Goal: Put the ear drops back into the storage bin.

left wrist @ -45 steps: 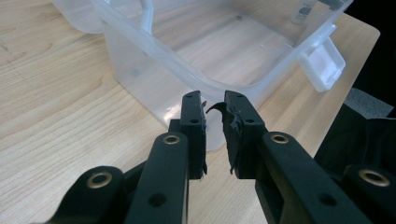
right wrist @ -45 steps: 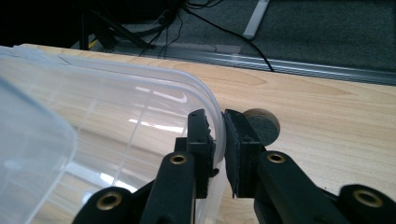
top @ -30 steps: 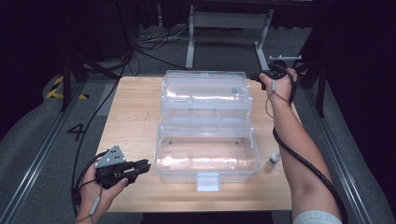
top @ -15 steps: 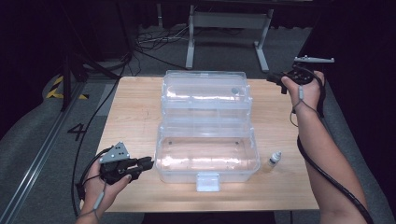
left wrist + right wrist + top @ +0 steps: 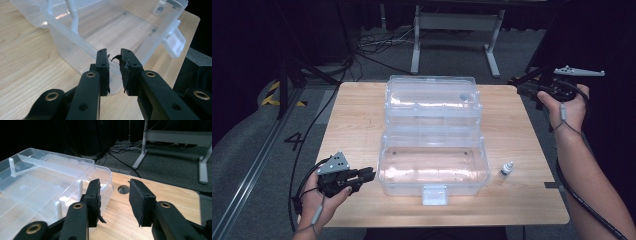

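A clear plastic box lies open in the middle of the table, with its base (image 5: 432, 170) near me and its lid (image 5: 431, 100) folded back behind it. A small white bottle (image 5: 506, 170) stands just right of the base. My left gripper (image 5: 366, 176) is low at the base's front left corner, its jaws a narrow gap apart with nothing between them. In the left gripper view, that gripper (image 5: 115, 66) points at the box wall (image 5: 75, 42). My right gripper (image 5: 518, 86) is raised over the table's far right edge, open and empty, and points at the lid (image 5: 37, 182).
A white latch (image 5: 434, 194) sticks out from the front of the base. The wooden table (image 5: 357, 125) has a round hole (image 5: 123, 189) near its back right corner. Cables and metal stand legs (image 5: 417, 45) lie on the floor behind the table.
My right gripper has drawn away from the lid's back right corner, moving right and out to the table's edge. My left gripper has shifted slightly toward the box.
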